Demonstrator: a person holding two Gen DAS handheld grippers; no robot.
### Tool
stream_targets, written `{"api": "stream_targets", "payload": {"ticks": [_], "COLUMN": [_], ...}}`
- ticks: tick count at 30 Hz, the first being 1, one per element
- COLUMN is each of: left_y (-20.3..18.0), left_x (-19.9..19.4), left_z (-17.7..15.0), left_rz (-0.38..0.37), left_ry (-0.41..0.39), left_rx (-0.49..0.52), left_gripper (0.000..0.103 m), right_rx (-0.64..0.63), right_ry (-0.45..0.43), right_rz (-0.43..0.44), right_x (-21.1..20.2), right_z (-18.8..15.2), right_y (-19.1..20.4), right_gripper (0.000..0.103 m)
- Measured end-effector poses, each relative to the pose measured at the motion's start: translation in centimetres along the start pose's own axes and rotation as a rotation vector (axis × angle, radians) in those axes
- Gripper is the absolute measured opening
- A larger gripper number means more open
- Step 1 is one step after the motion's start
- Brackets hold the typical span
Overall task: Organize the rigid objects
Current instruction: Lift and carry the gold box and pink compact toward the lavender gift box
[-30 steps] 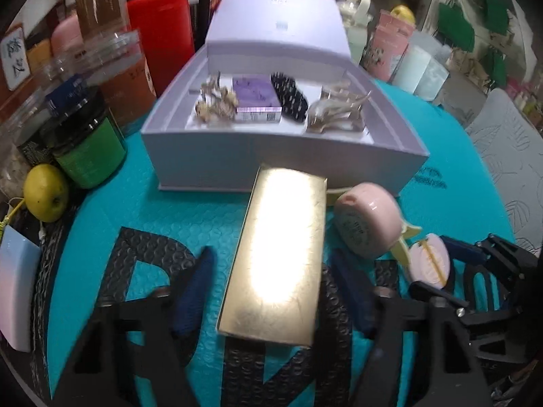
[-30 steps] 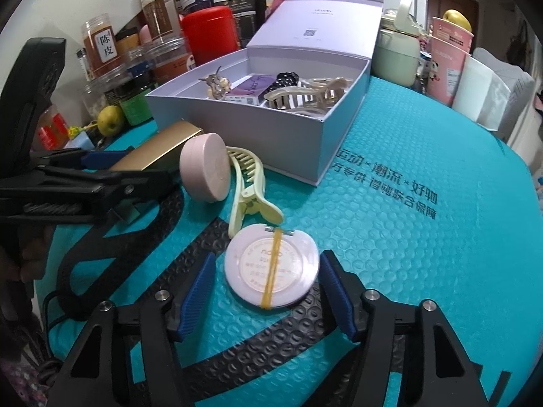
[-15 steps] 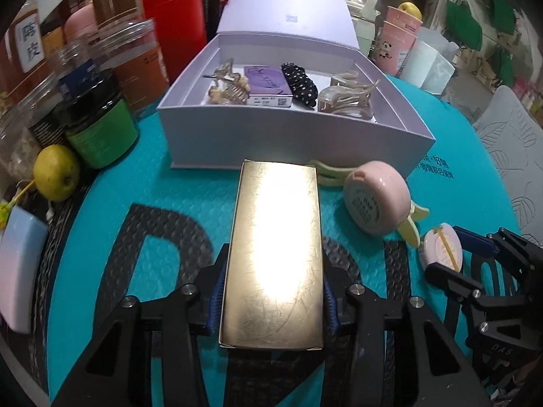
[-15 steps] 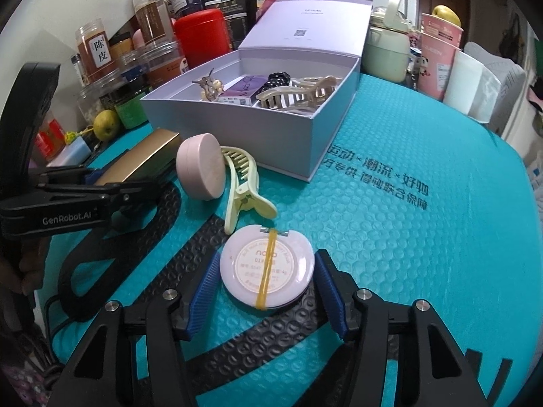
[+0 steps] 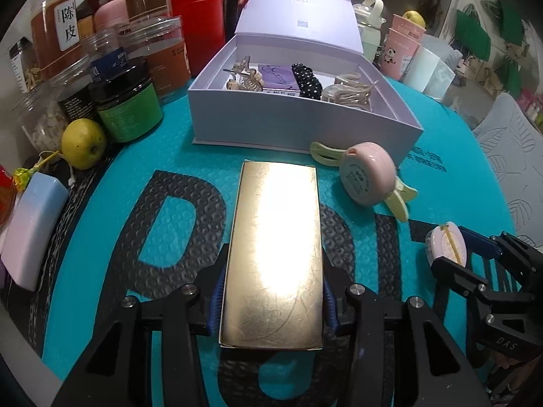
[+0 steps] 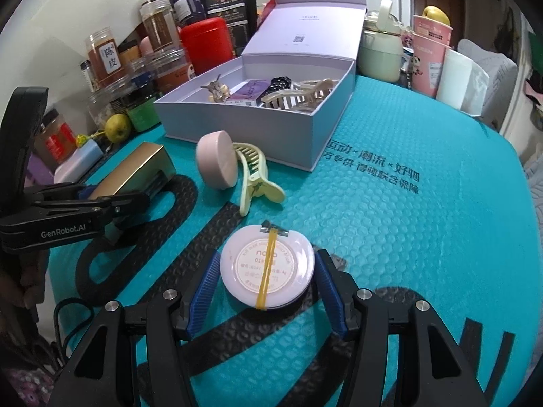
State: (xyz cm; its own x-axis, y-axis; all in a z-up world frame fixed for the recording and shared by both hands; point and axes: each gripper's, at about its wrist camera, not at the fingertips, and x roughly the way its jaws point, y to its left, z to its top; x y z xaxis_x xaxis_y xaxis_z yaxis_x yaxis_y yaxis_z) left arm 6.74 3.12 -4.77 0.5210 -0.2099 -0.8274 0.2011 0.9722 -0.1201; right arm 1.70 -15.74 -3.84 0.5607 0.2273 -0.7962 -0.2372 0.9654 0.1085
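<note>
Left claw (image 5: 271,300) is gripping the gold box (image 5: 275,254) by its long sides; right claw (image 6: 266,286) is clamping the round compact (image 6: 266,269), both over the teal surface (image 6: 407,237).

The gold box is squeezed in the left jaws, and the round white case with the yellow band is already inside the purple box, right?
Not quite. The gold box is squeezed in the left gripper's jaws, but the round white case is not inside the purple box. The right wrist view shows it out over the teal mat, between the right gripper's jaws.
</note>
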Motion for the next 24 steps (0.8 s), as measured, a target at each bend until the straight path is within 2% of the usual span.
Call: {"api": "stream_targets", "payload": {"ticks": [16,20,24], "left_y": [-1.7,-2.2,-2.8], "left_x": [-3.0,-3.3,-3.7], "left_z": [-1.4,-1.5,-1.2], "left_rz": [-0.023,-0.036,-0.047], "left_ry": [-0.017,-0.019,-0.025], "left_rx": [0.001,0.002,0.019], "left_gripper": [0.045,0.045,0.045], "right_rx": [-0.02,-0.02,-0.053], "right_ry": [-0.013,-0.024,-0.042], "right_rz": [0.056,0.098,0.089], "right_x": [-2.6,-3.4,-4.2], "right_z": [-0.7,-0.5,0.1], "right_y": [1.4,1.5,1.8], "right_gripper": [0.057,0.057,0.057]}}
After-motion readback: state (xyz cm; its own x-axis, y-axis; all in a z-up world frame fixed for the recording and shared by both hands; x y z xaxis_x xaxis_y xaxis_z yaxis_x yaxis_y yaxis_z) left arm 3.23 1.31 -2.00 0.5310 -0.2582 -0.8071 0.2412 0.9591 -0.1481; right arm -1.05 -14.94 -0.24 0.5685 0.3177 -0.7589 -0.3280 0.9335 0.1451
